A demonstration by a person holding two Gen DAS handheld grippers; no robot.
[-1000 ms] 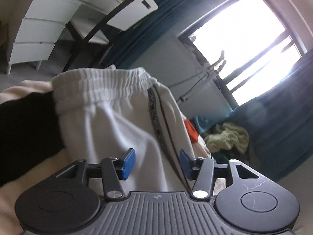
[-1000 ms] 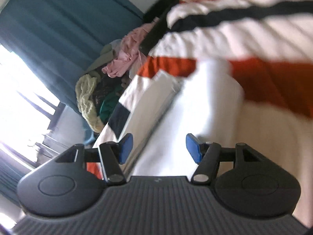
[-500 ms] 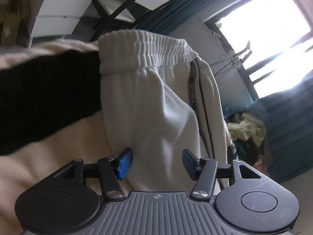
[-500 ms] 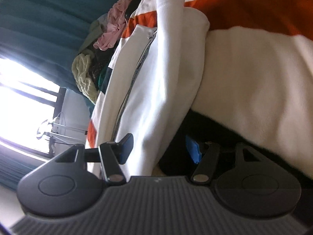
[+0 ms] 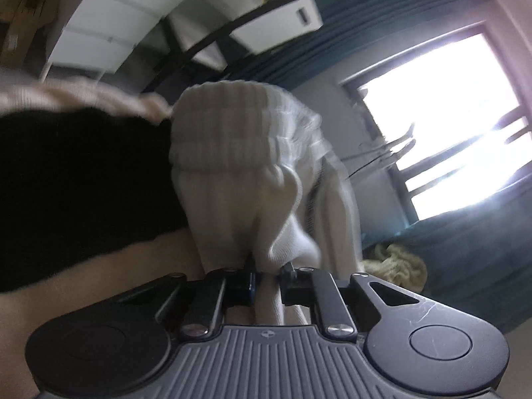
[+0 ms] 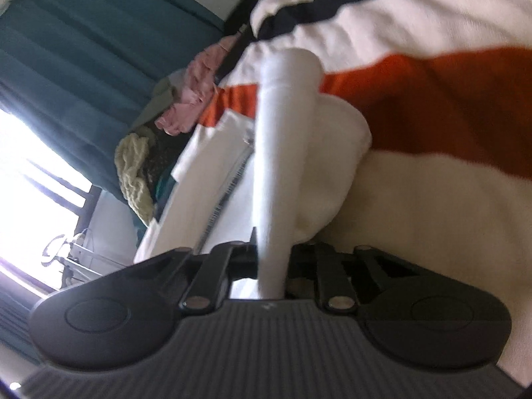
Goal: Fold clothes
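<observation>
White knit trousers (image 5: 239,179) clamped in both tools: left tool (image 5: 266,274) pinched shut on a bunched fold below the ribbed waistband, right tool (image 6: 271,259) shut on a narrow ridge of the same cloth. Draped forward from the fingers across the striped bed blanket (image 6: 432,106), toward its clothes-pile (image 6: 156,146) edge. Likely to slip free or fold crooked, given thin bunched grips and uneven pull.

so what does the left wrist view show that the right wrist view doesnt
Only the left wrist view shows the white drawers, the ribbed waistband and a black stripe of the blanket, with the left gripper shut on the white pants.

Only the right wrist view shows the orange stripe, the pink garment and the right gripper.

Both show the pants, teal curtain and window.
</observation>
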